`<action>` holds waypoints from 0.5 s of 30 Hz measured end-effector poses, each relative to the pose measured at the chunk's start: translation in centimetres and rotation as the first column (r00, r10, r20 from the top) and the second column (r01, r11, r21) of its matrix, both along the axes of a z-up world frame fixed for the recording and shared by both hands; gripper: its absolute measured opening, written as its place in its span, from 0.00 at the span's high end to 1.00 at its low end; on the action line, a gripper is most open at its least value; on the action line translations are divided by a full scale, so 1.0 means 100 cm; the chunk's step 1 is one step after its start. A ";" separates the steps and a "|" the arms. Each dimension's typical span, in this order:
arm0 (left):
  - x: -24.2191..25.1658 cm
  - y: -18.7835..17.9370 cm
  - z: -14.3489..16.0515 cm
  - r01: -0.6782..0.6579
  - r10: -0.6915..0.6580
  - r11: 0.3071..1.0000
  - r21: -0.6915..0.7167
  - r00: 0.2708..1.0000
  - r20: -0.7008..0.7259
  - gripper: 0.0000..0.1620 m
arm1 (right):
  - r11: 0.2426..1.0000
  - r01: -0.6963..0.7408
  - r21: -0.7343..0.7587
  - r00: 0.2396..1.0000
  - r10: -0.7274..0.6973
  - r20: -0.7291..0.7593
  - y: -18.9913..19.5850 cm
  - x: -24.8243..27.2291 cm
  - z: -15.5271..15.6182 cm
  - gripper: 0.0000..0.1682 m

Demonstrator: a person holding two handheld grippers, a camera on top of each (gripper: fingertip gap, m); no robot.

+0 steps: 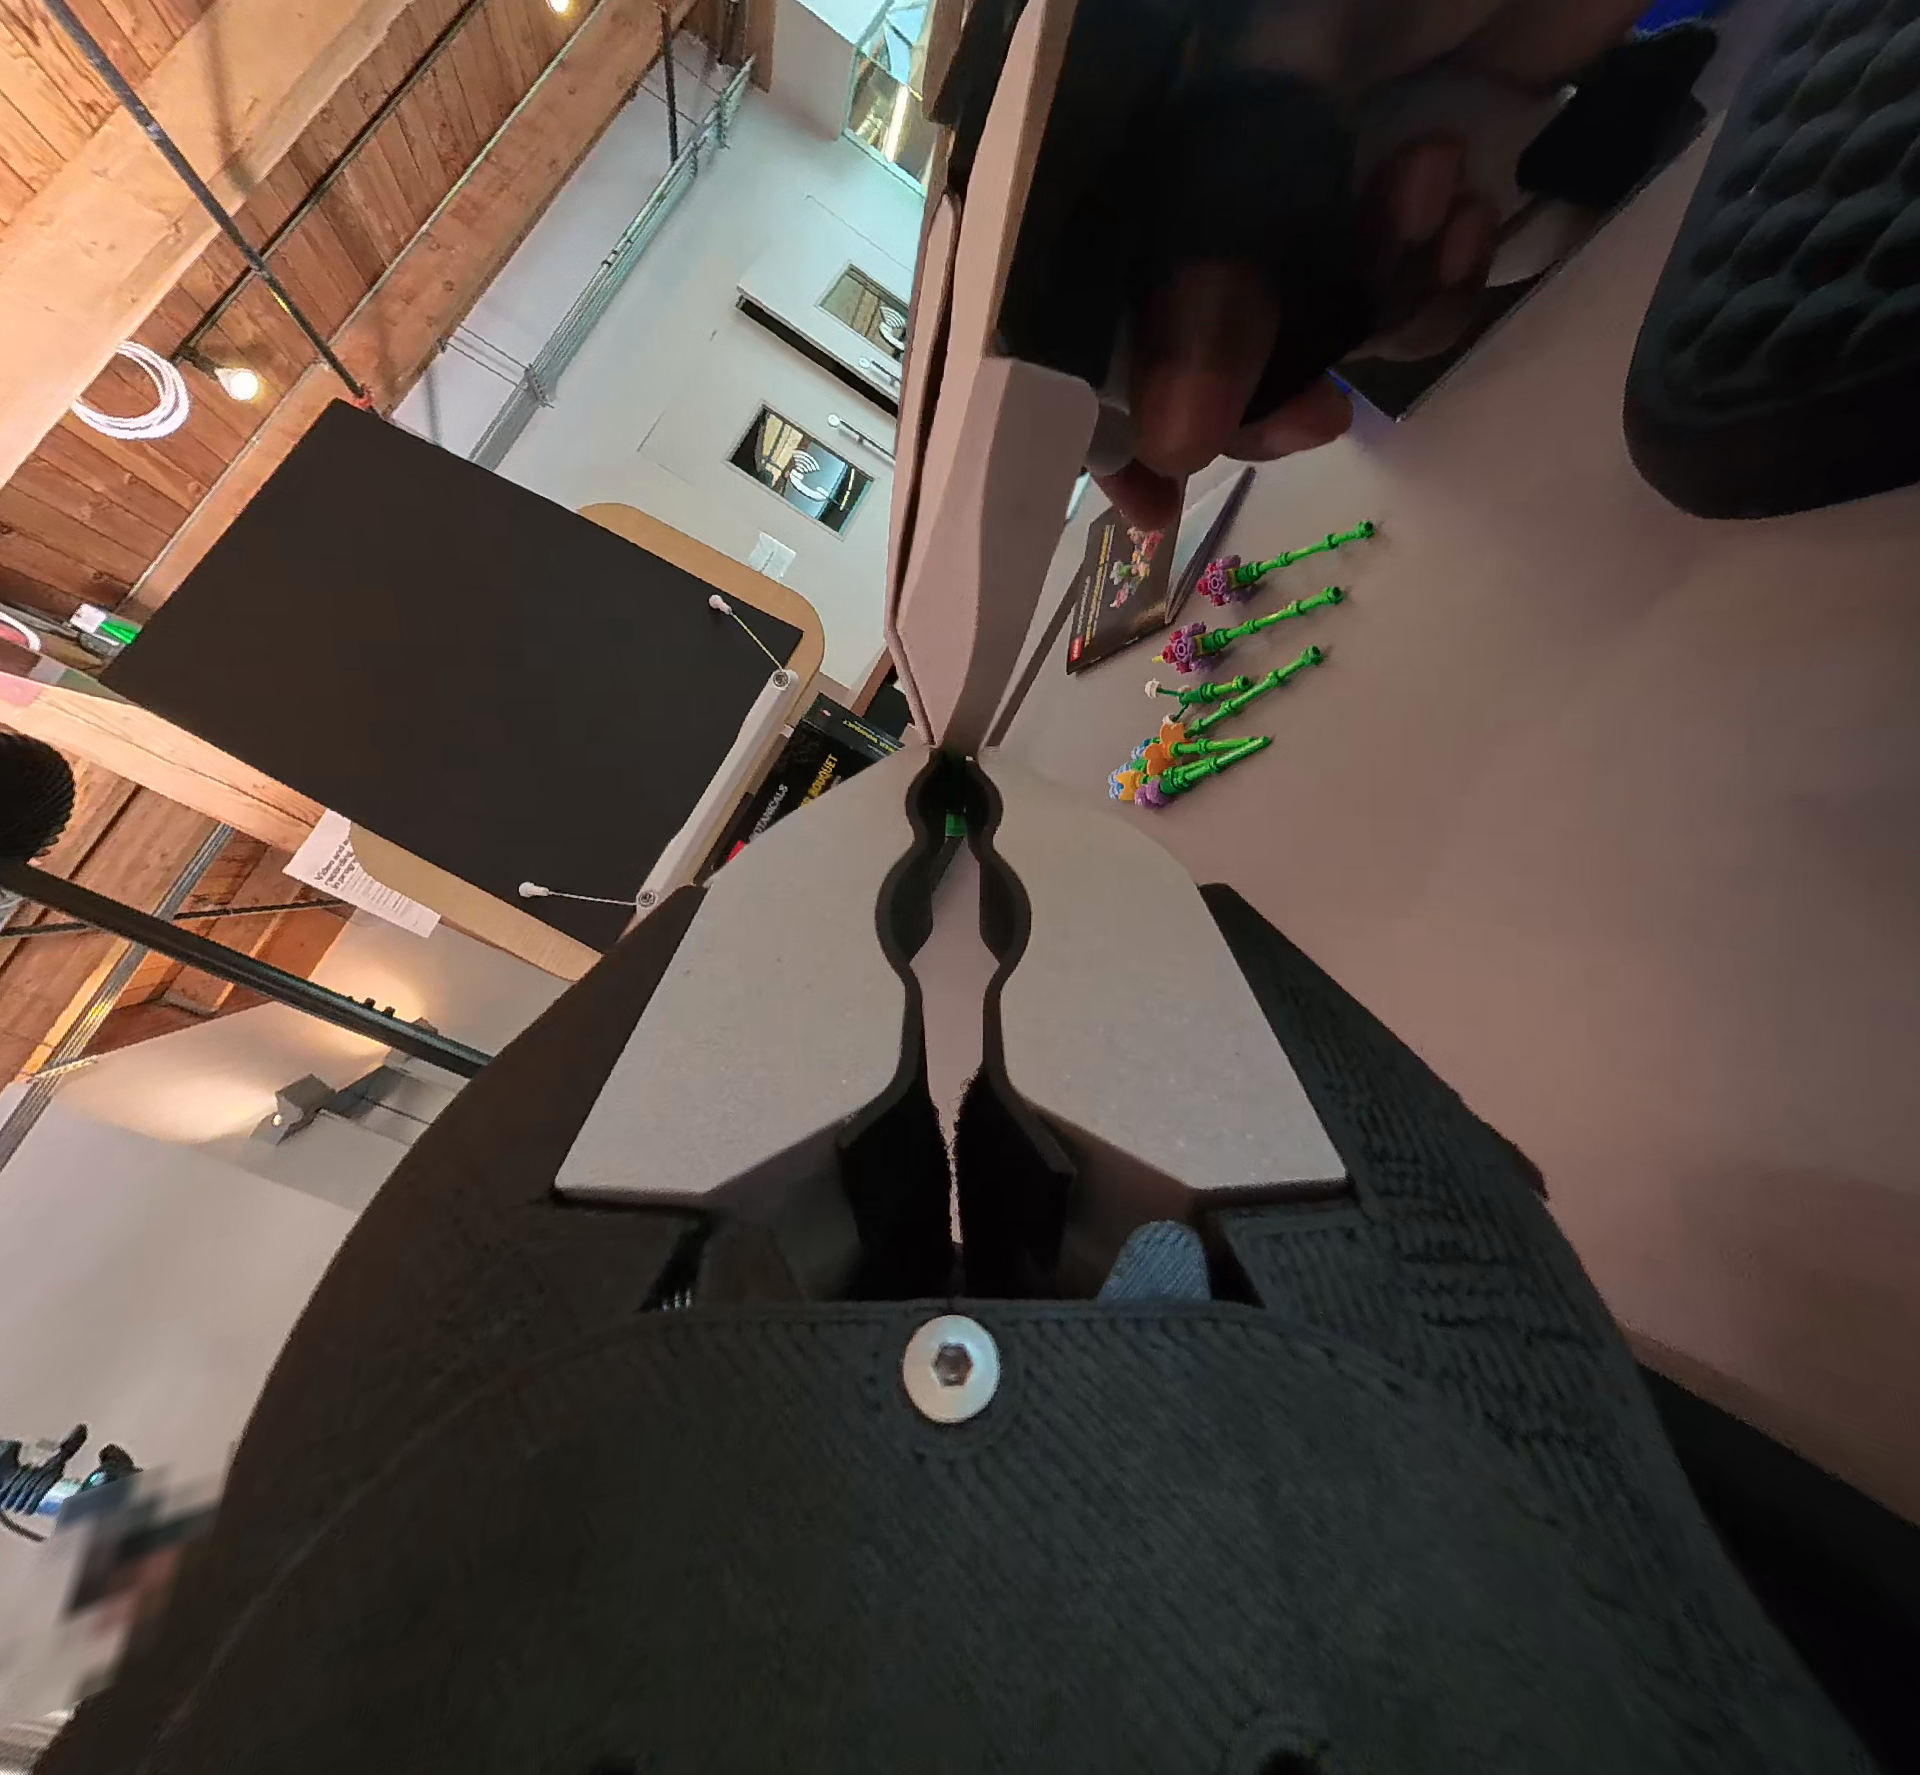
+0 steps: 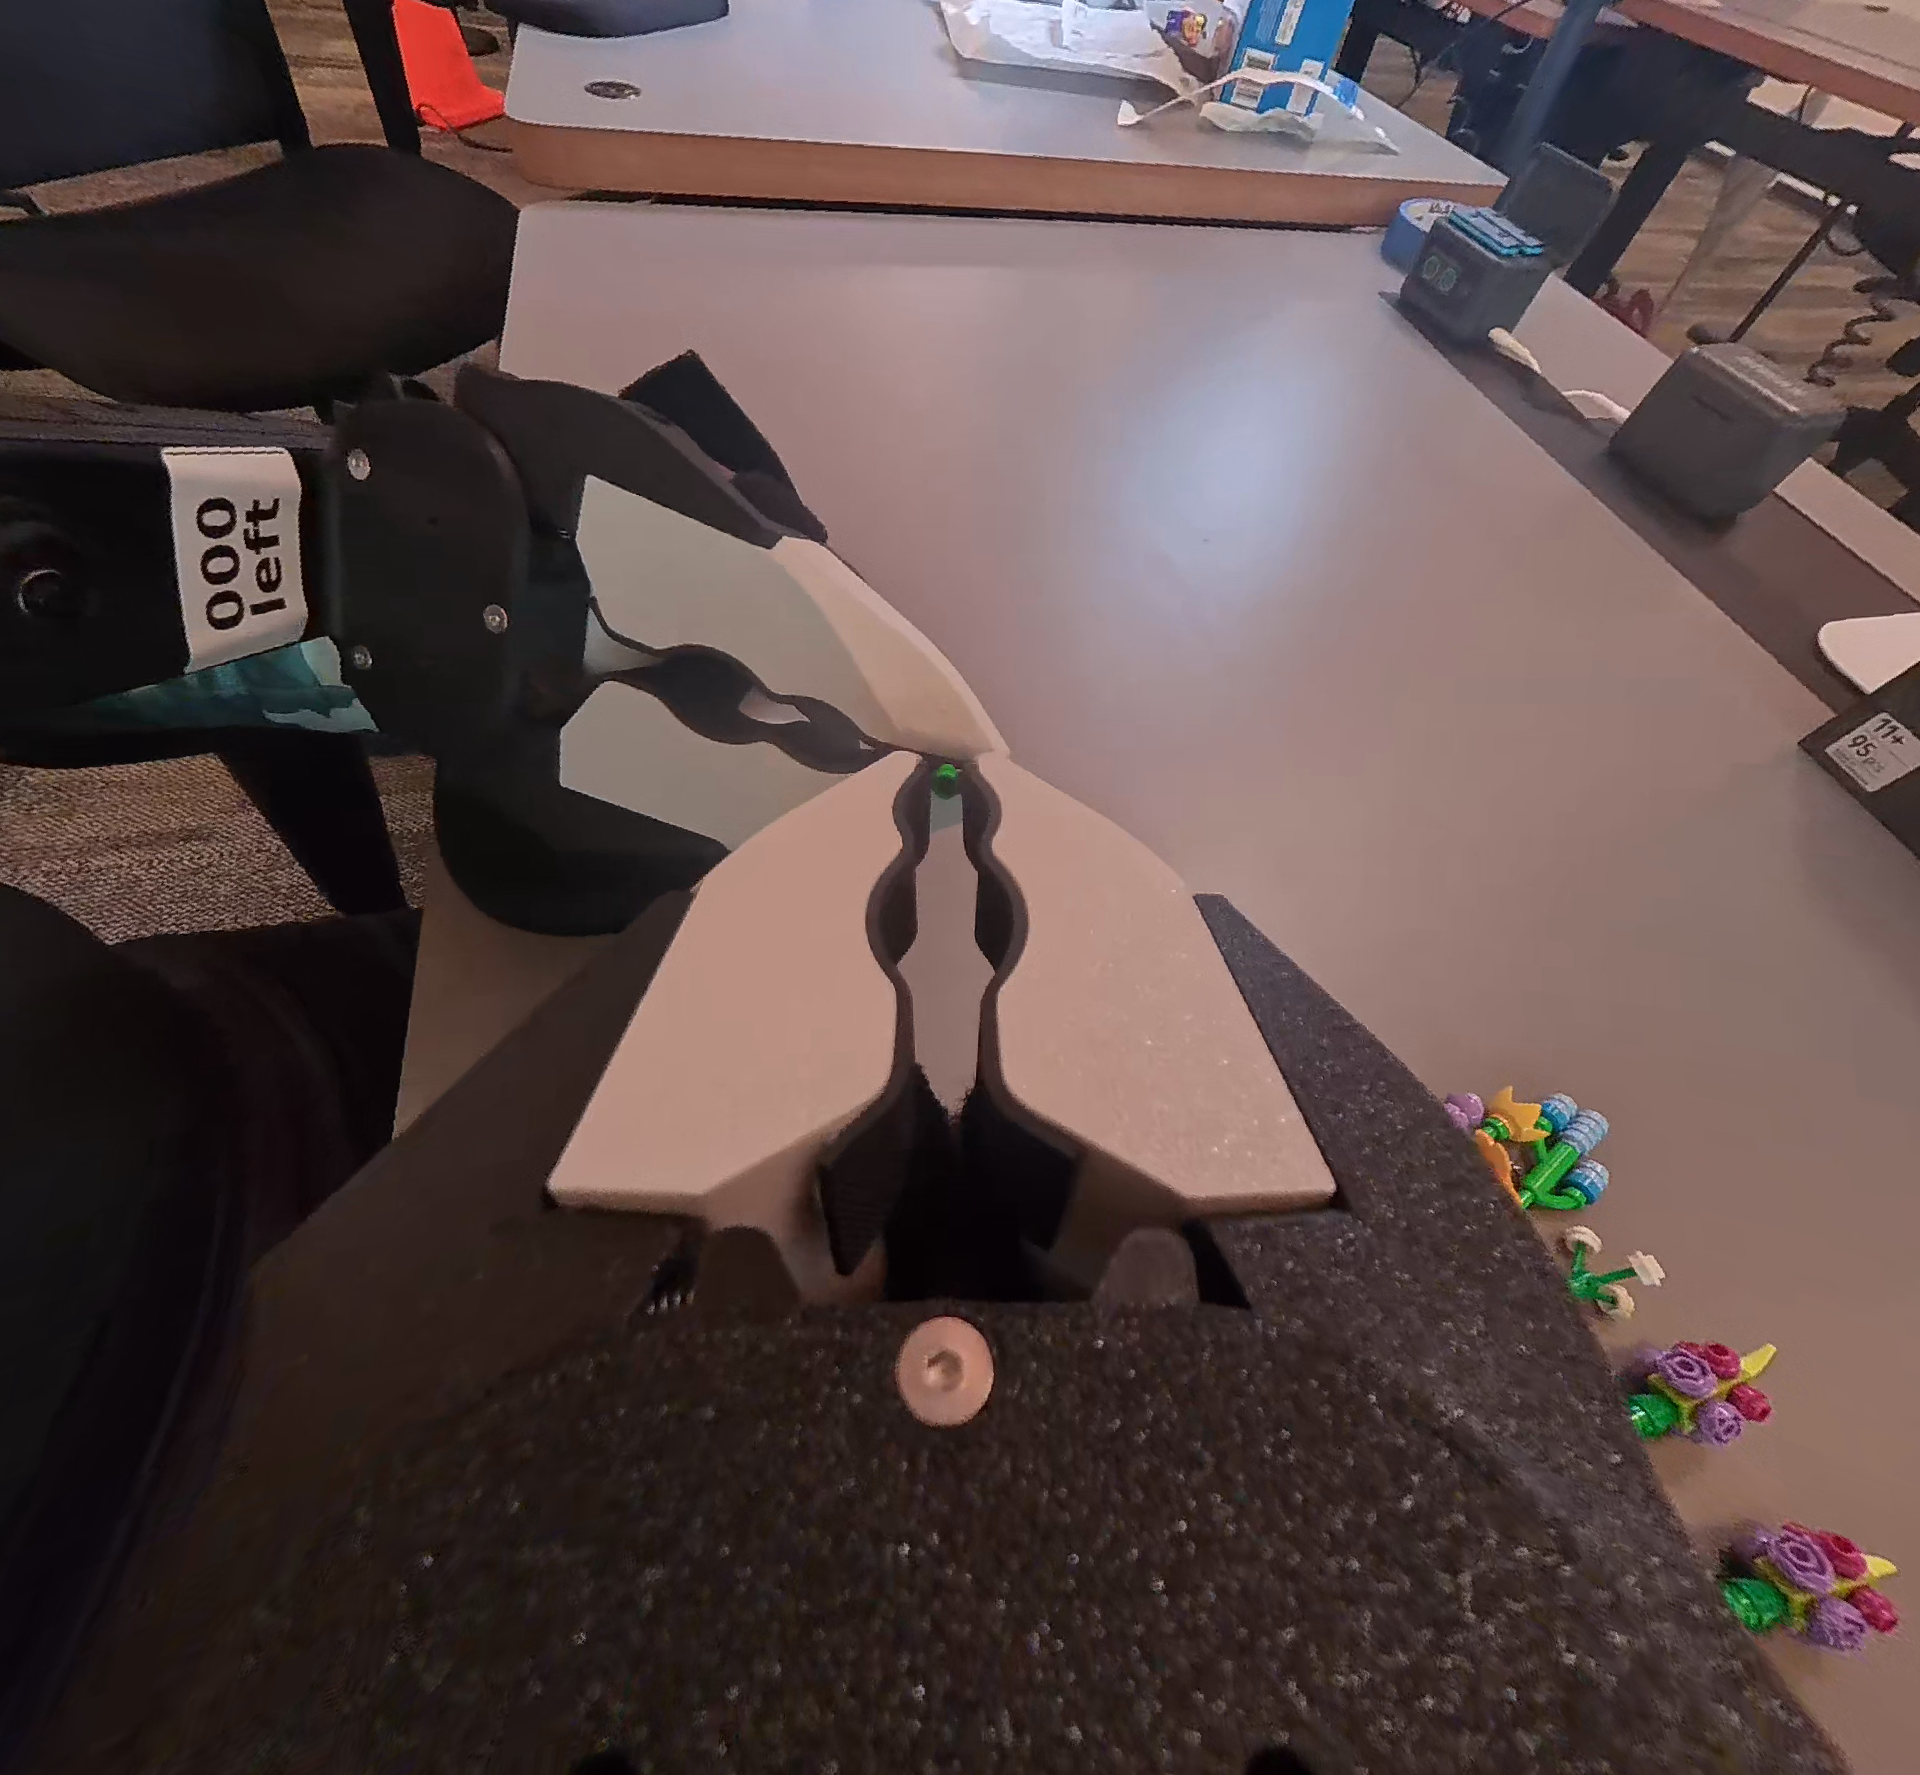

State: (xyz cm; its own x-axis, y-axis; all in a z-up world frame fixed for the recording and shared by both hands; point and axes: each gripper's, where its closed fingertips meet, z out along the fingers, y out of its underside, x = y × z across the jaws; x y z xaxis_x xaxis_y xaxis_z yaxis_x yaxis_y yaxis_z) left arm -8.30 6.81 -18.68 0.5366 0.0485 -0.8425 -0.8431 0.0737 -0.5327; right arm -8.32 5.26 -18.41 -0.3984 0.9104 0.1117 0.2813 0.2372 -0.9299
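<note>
Item 1, your left gripper: pale matte fingers with wavy black inner pads, jaws clenched on a small green piece at the tips.

Item 2, your right gripper: same build, black pebbled housing; jaws clenched on the same green piece, seen at 12 o'clock of its own view; the two grippers meet tip to tip above the grey table, near its left edge.

Item 3, toy brick flowers: knobbly plastic, purple, pink, orange and blue heads on green stems; a row at 4 o'clock in the right view, at 2 o'clock in the left.

Item 4, open room: smooth bare tabletop from 12 to 2 o'clock in the right view; black chair off the edge at 10 o'clock.

Item 5, left view only: dark booklet beside the flowers; timber ceiling.

Item 6, right view only: two grey boxes along the far-right edge; a second desk behind.
</note>
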 end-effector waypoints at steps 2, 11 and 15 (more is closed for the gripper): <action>0.002 -0.001 0.003 0.019 -0.020 1.000 0.018 1.000 0.016 0.98 | 1.000 -0.005 0.017 1.000 0.005 0.000 0.000 0.002 0.003 0.97; 0.028 -0.008 0.020 0.131 -0.136 0.982 0.138 0.990 0.029 0.91 | 0.986 -0.018 0.165 0.999 0.010 0.052 -0.004 0.026 0.023 0.97; 0.006 -0.009 0.030 0.075 -0.107 0.981 0.177 0.978 0.179 0.70 | 0.978 0.066 0.200 0.996 -0.078 0.053 0.016 0.027 0.023 0.97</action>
